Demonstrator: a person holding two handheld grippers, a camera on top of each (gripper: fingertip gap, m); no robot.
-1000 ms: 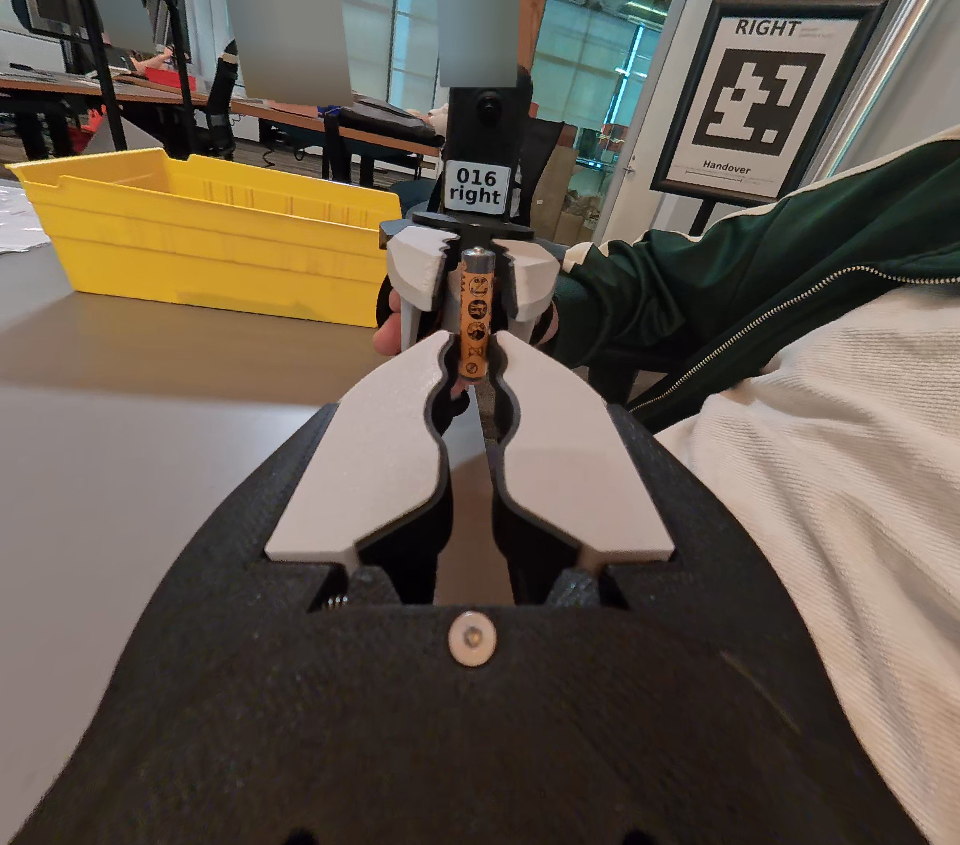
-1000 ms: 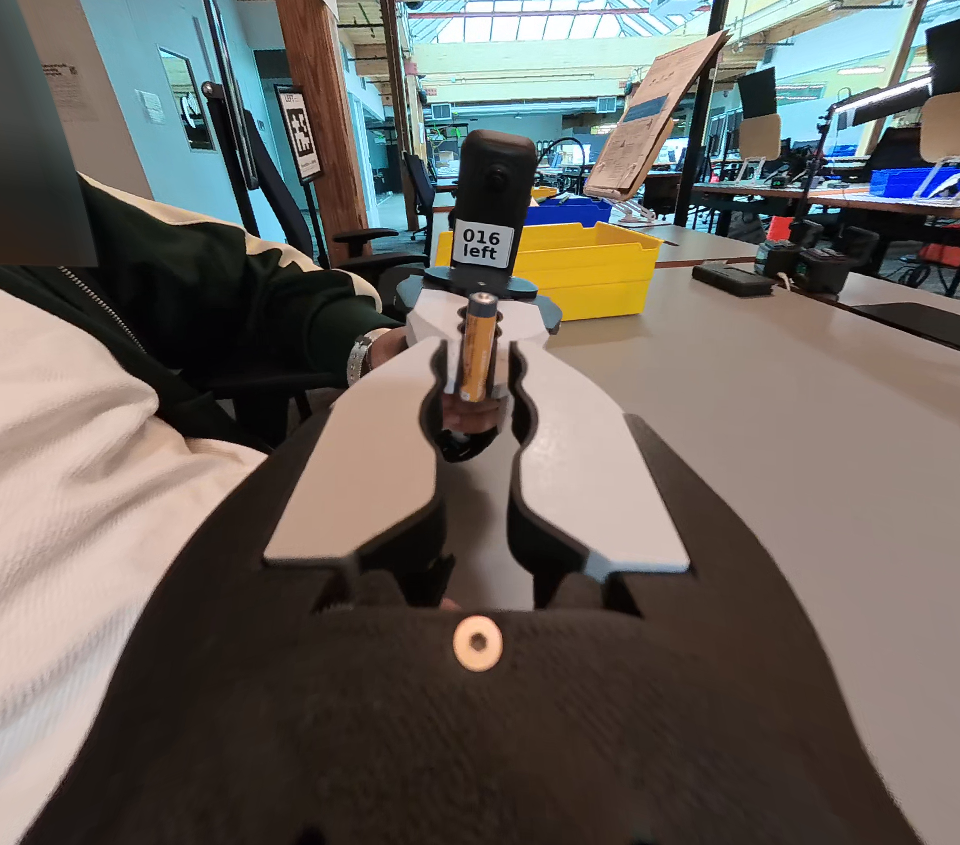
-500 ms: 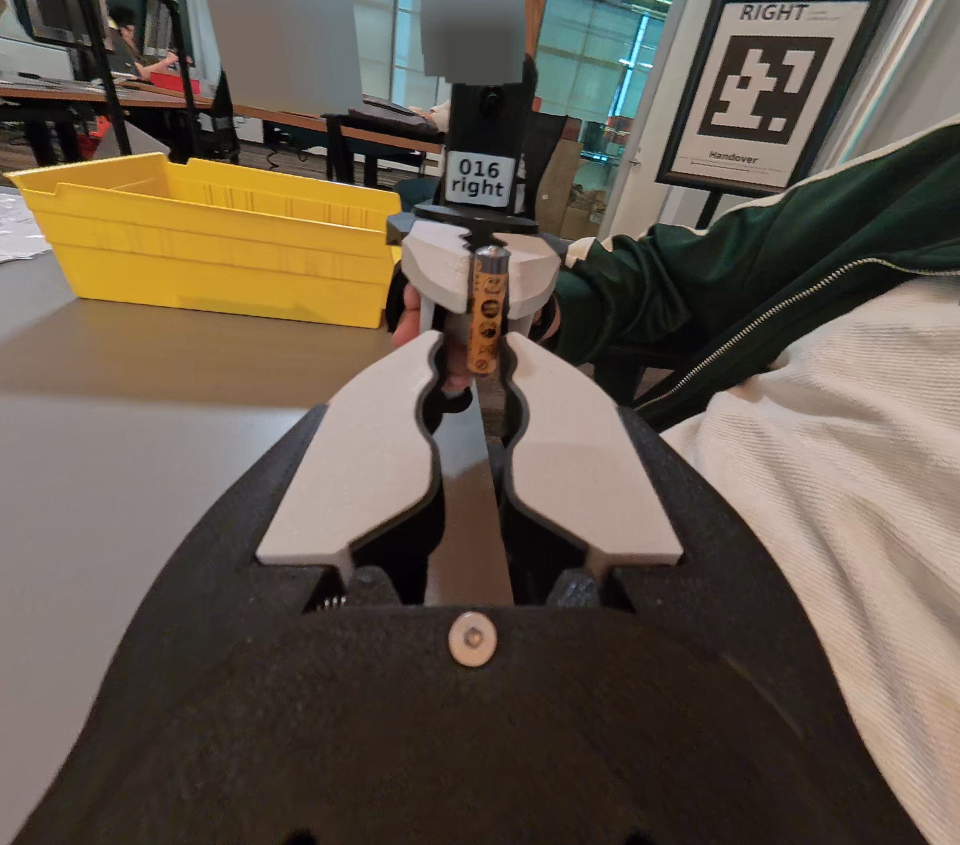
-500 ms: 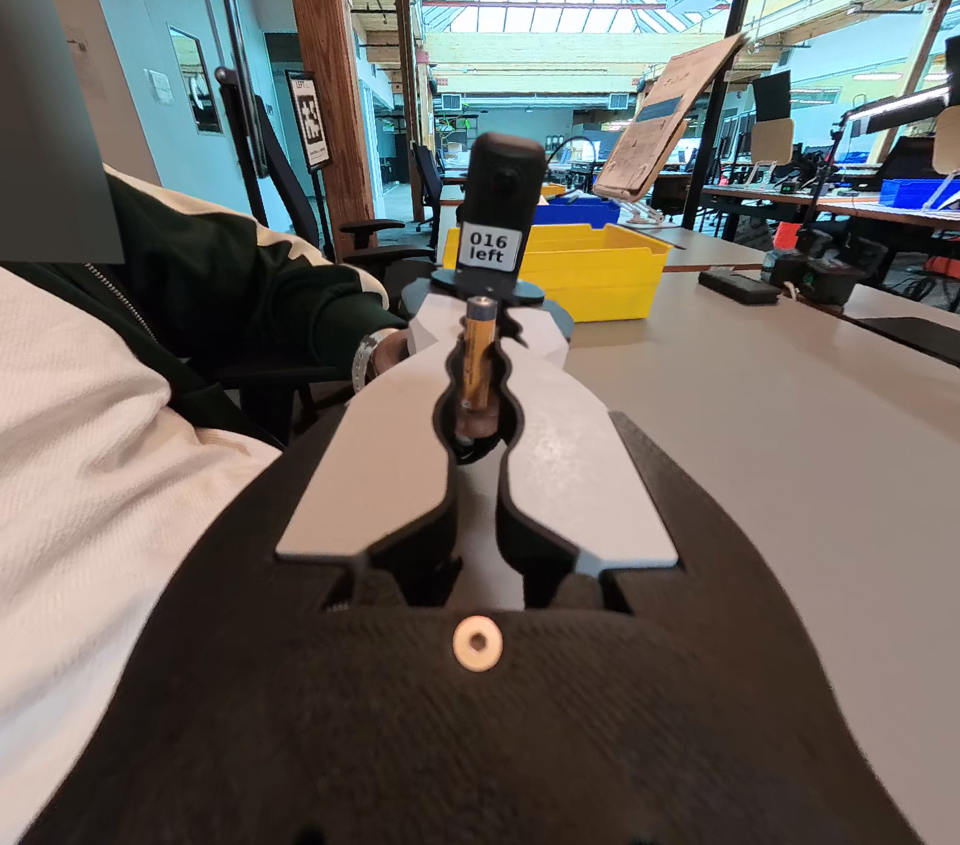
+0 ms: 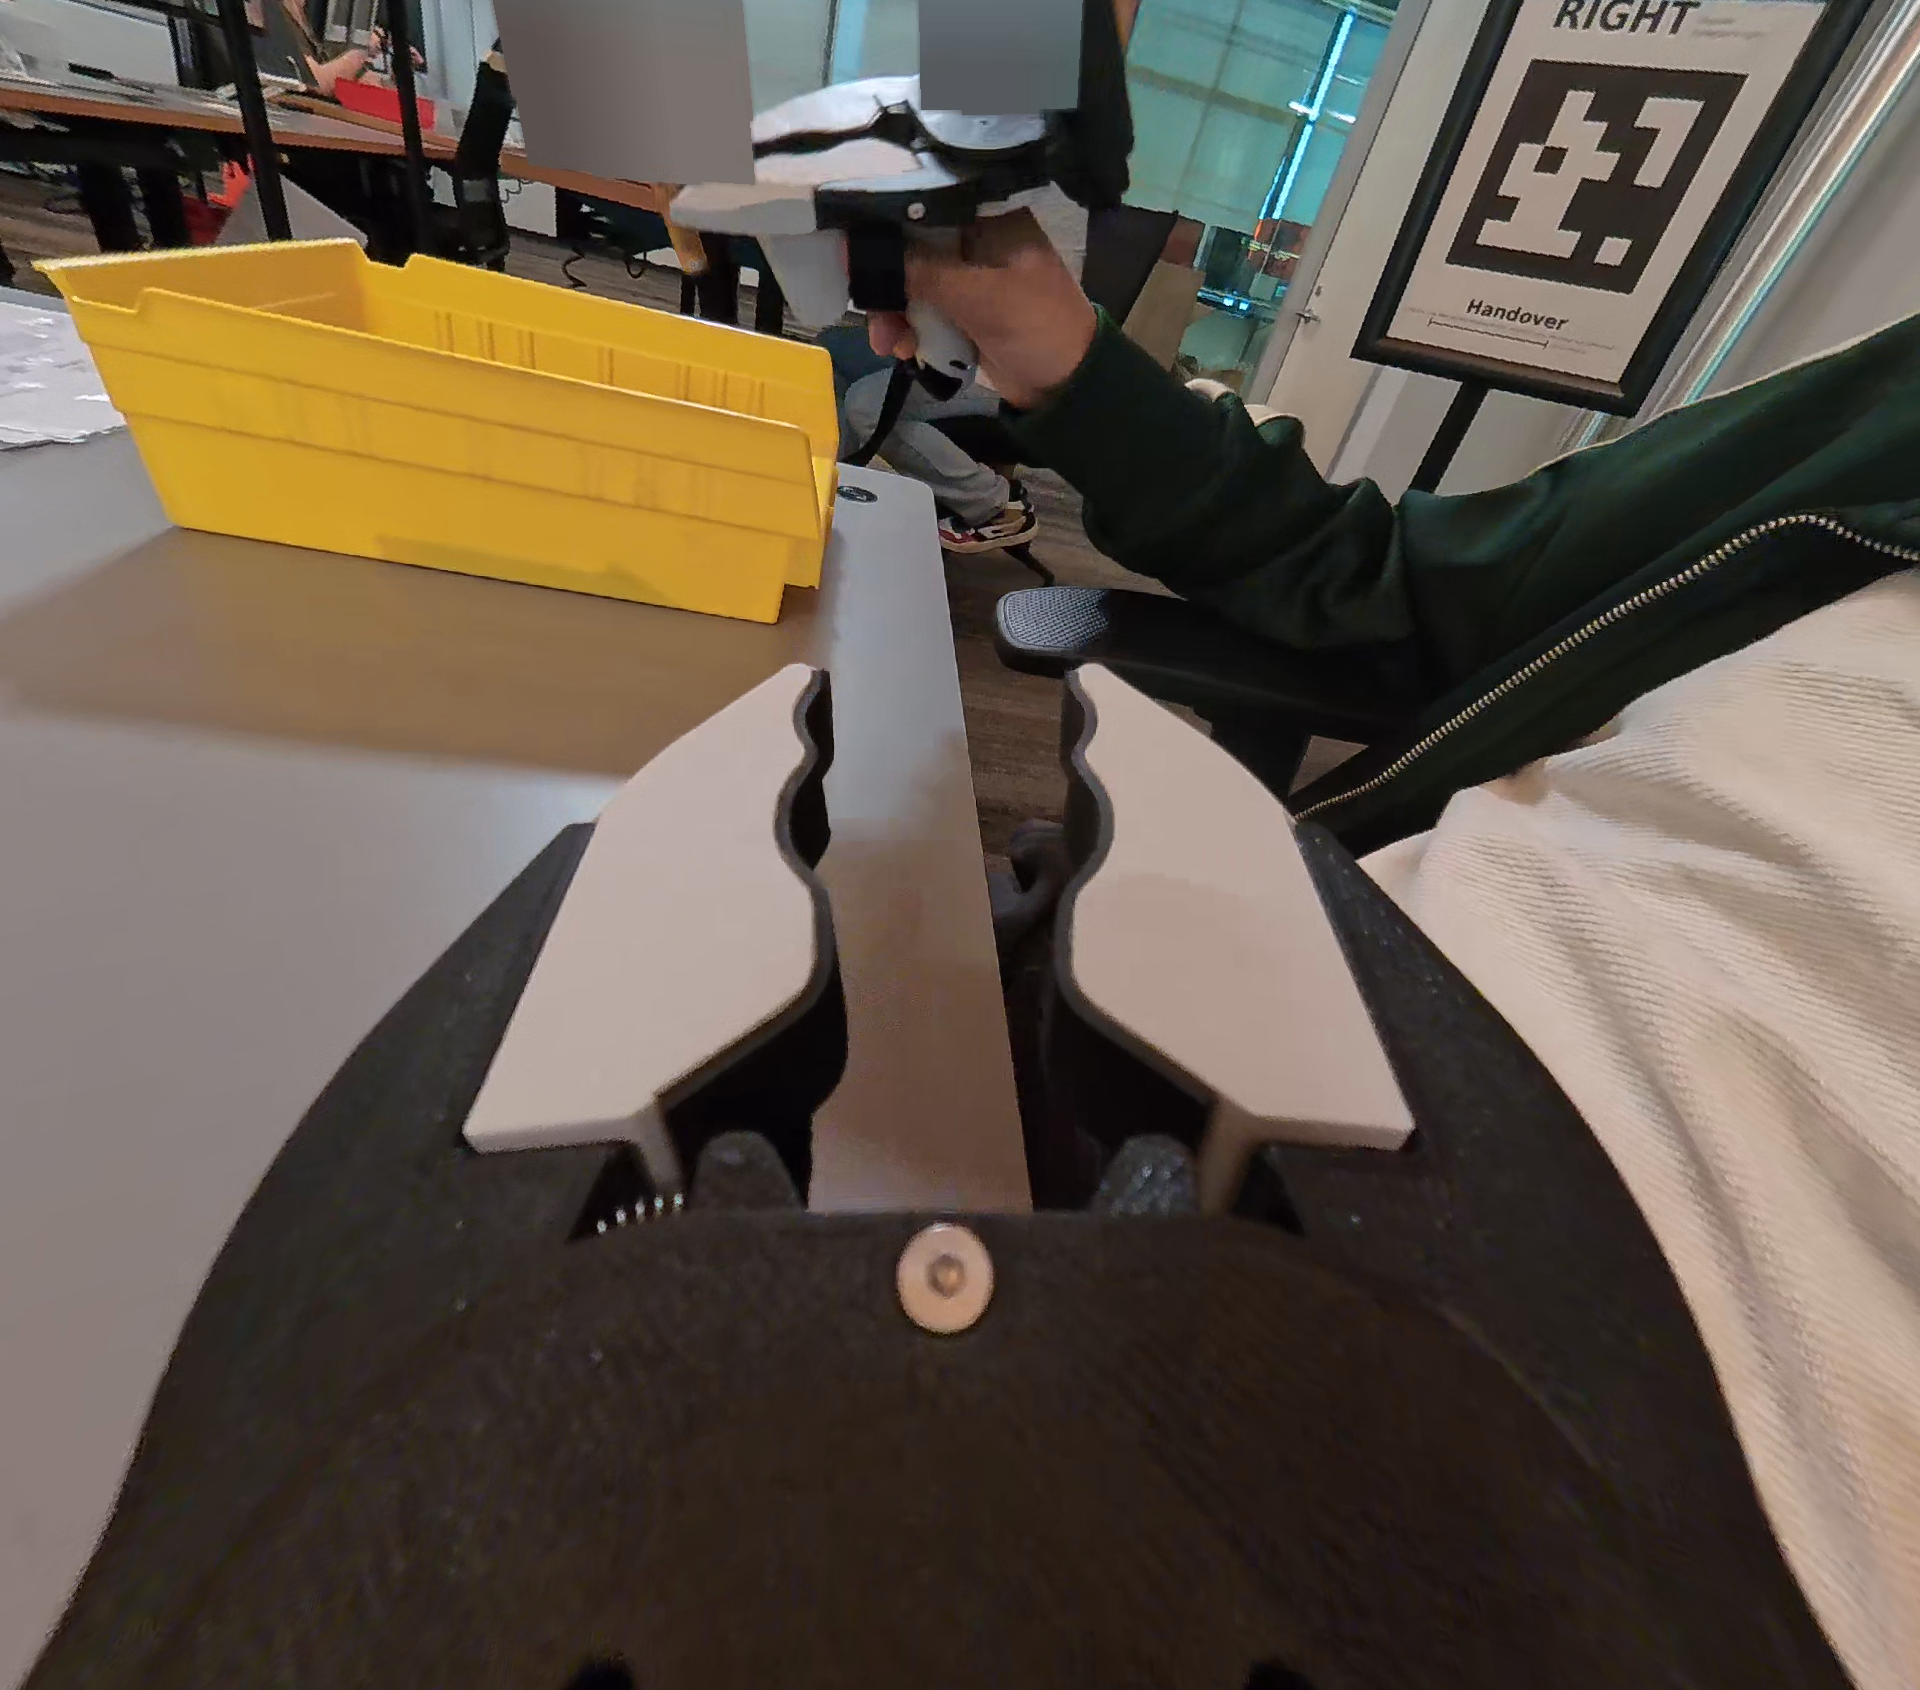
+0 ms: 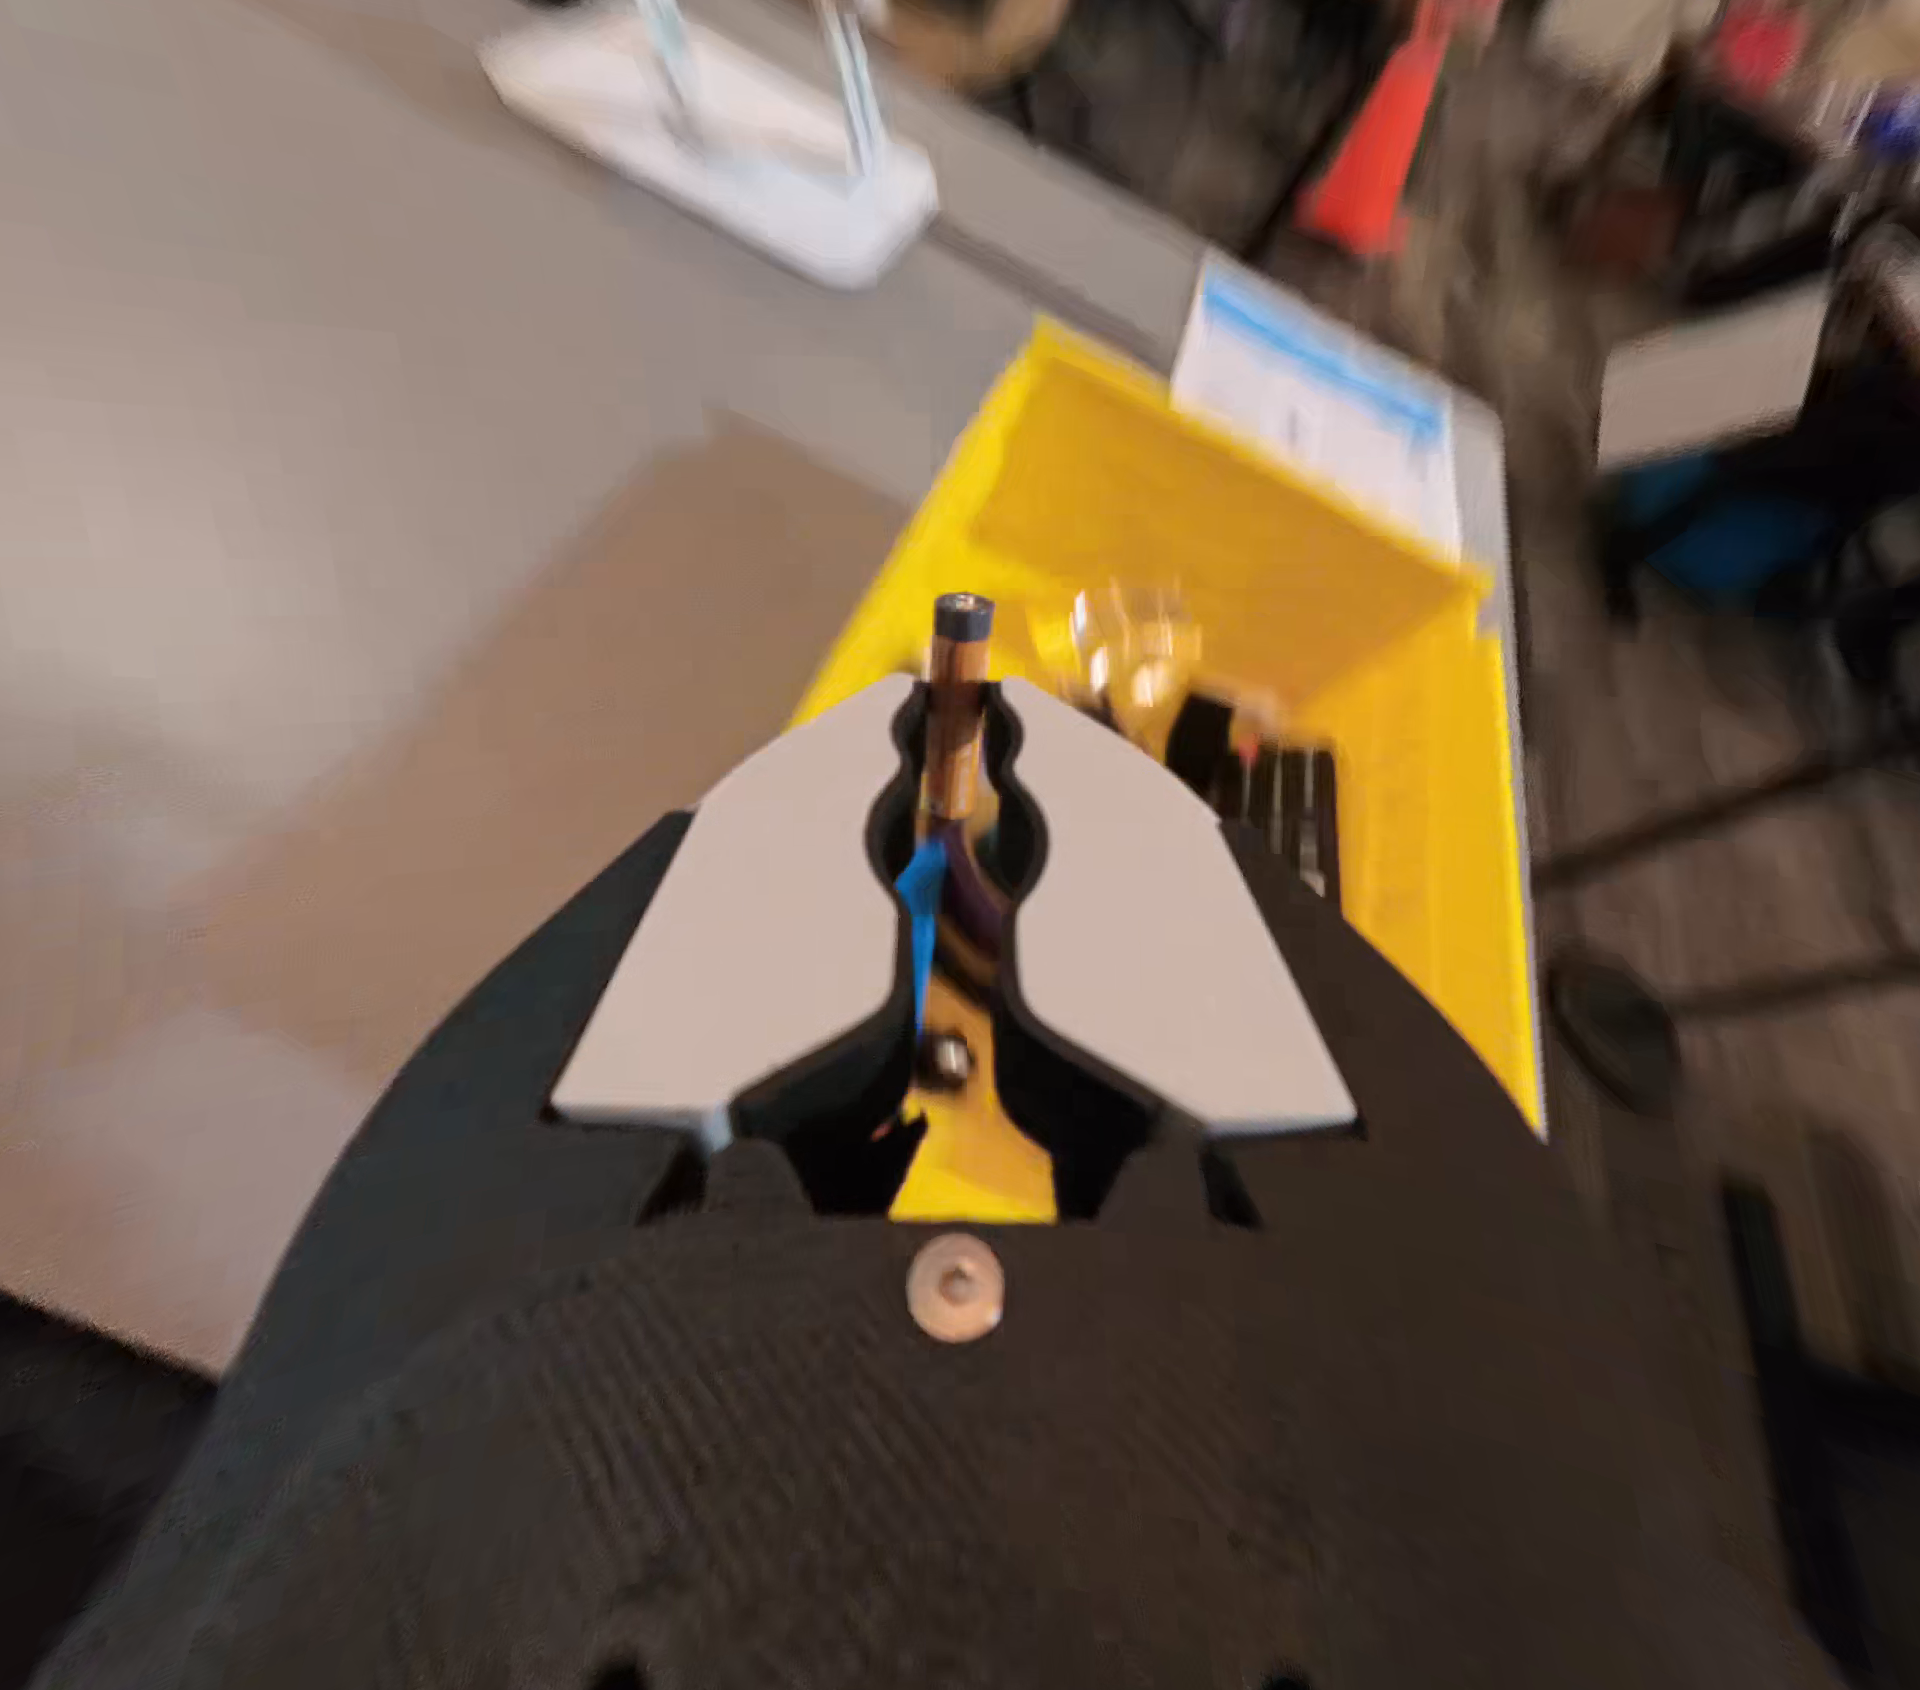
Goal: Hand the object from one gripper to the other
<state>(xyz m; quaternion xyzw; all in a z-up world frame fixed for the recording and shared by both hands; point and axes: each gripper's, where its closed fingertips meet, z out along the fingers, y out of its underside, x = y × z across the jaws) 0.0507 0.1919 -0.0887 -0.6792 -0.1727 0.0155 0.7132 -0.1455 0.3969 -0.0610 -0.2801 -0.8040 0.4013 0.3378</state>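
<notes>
- Whereas 0.5 s ago both grippers met at the battery (image 6: 956, 705), the left gripper (image 5: 945, 726) now stands apart from it, jaws spread and empty over the table (image 5: 260, 809) edge.
- Right gripper (image 6: 958, 690) is clamped on the battery above the yellow bin (image 6: 1434, 809).
- Its long axis runs forward along the fingers, dark end outward.
</notes>
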